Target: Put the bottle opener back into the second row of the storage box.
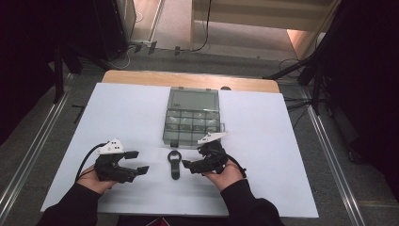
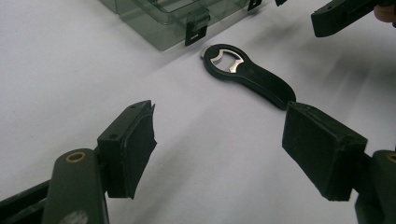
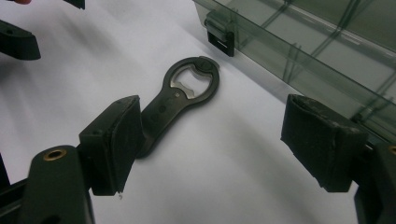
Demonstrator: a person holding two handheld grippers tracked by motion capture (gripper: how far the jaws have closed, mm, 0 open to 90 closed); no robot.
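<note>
Here a black bottle opener (image 1: 174,165) is lying flat on the white table cover (image 1: 263,141), and everything else can be placed from it. Its ring-shaped head, with a metal insert showing in the left gripper view (image 2: 243,72), is pointing toward a smoky transparent compartment box (image 1: 193,117) that is sitting just beyond it, with the head close to the box's front latch; its handle is pointing back toward the person. The left gripper (image 1: 137,161) is hovering to the left of the opener, a little apart from it, with its jaws spread wide and nothing between them; in its own view (image 2: 219,149) the opener's handle end is showing just past the inner edge of one black pad. The right gripper (image 1: 188,165) is sitting on the opener's other side, just beside the handle, and its jaws are likewise standing released and empty. In the right gripper view (image 3: 210,140) the opener (image 3: 180,100) is lying partly behind one pad, and whether that pad is touching the handle cannot be told, while the other pad is standing in front of the box's clear wall (image 3: 299,51). Each gripper is being held in a hand whose dark sleeve is coming in from the near edge of the table.
</note>
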